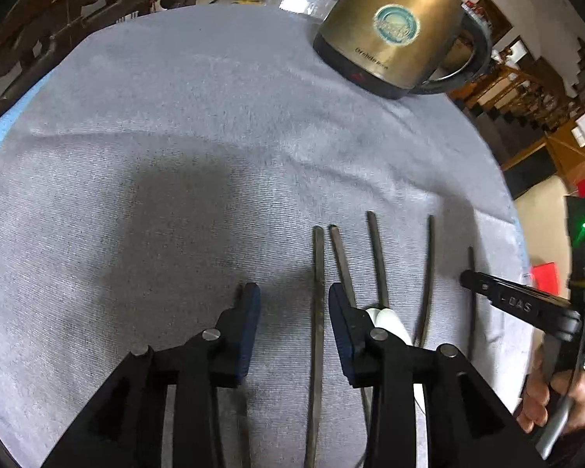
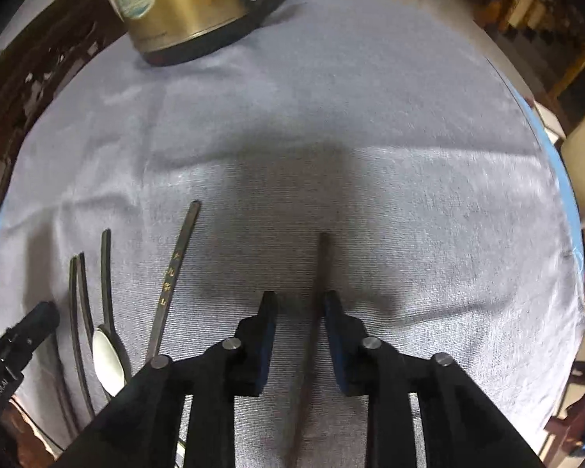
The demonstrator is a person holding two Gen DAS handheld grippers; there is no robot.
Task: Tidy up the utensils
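Five dark chopsticks: one between the left tongs, one against their right pad, two further right, one between the right tongs. One white spoon. One brass kettle far ahead. One grey cloth beneath.
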